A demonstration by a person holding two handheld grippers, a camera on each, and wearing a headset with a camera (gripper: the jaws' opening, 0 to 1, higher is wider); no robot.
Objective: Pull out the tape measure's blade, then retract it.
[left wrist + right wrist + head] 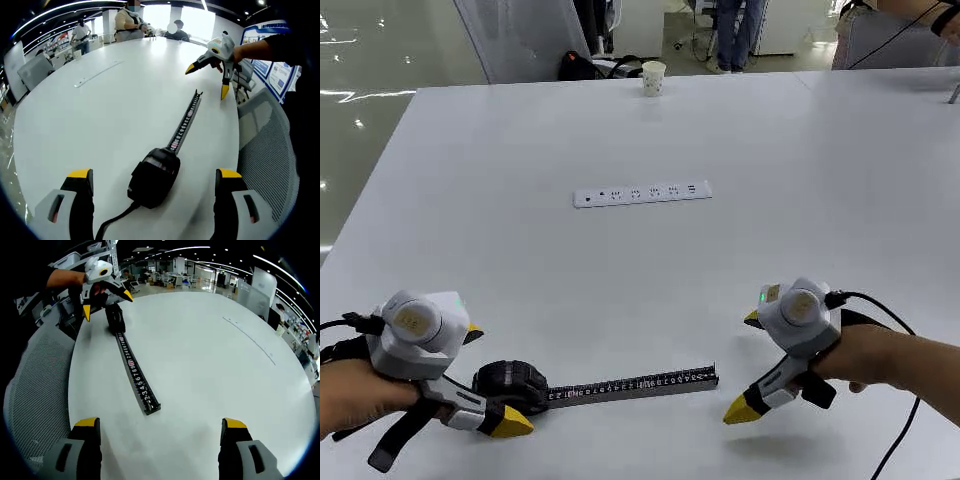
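Note:
A black tape measure case (510, 383) (155, 175) lies on the white table (640, 270) near its front edge. Its blade (635, 384) (184, 121) (134, 372) stretches flat along the table to the right, and its end hook (152, 408) is free. My left gripper (491, 376) (154, 175) is open, and the case sits between its wide-apart jaws, touching neither. My right gripper (746, 364) (160, 423) is open too, just beyond the blade's end, with nothing between its fingers.
A white power strip (642, 193) lies mid-table and a paper cup (653, 78) stands at the far edge. A grey mesh chair (265, 130) (35, 375) stands beside the near table edge. People stand beyond the table.

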